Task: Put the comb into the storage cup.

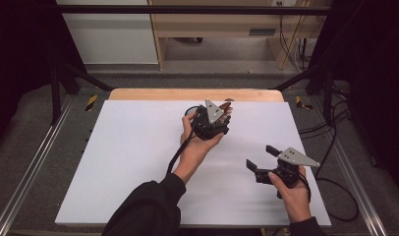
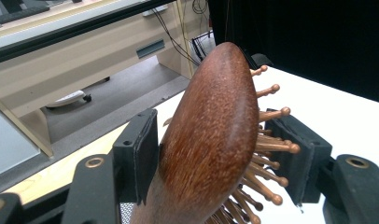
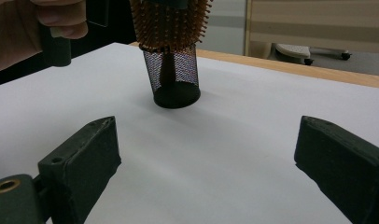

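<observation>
Hairbrush [image 2: 211, 135] between left tool [image 1: 212, 120] pads, perhaps touching; mesh cup [image 3: 174, 79] beneath

- The hairbrush [image 2: 211, 135] I was working with was dark reddish-brown wood with a smooth rounded back and rows of wooden pins with ball tips.
- It stood nearly upright, handle down inside the mesh cup [image 3: 172, 77], head sticking out above the rim.
- The cup was a black wire-mesh cylinder with a solid base, and it stood upright on the white table top toward the far edge, near the middle.
</observation>
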The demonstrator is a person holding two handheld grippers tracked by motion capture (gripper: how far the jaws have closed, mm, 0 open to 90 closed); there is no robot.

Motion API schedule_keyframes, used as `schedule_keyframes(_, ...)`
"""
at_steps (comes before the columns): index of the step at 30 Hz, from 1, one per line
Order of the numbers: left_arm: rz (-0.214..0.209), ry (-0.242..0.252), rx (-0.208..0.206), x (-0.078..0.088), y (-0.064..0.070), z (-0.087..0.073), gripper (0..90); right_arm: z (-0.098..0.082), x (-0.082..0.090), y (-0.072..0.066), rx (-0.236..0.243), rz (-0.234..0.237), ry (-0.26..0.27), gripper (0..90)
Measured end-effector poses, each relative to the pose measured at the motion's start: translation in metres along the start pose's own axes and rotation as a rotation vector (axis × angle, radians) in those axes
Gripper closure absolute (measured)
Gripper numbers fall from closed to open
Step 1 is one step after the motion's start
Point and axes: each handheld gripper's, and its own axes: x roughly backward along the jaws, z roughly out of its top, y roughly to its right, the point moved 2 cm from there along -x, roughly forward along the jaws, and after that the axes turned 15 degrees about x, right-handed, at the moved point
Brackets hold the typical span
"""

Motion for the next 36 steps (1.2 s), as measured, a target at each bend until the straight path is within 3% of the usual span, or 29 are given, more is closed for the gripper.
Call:
schedule_keyframes(15, 0.001, -0.001, 0.002, 0.0, -0.0021, -0.002, 32.4, -0.0001, -0.0001, 0.0, 0.002, 0.001, -0.002, 7.1)
schedule_keyframes(20, 0.007, 0.007, -0.021, 0.0005, -0.0013, -0.0024, 31.3, 0.0, -0.0002, -0.0004, 0.0, 0.003, -0.001, 7.1)
schedule_keyframes(36, -0.007, 0.009, -0.014, 0.0009, -0.004, -0.0039, 27.7, -0.0001, -0.0007, -0.0006, 0.003, 0.003, -0.003, 7.0)
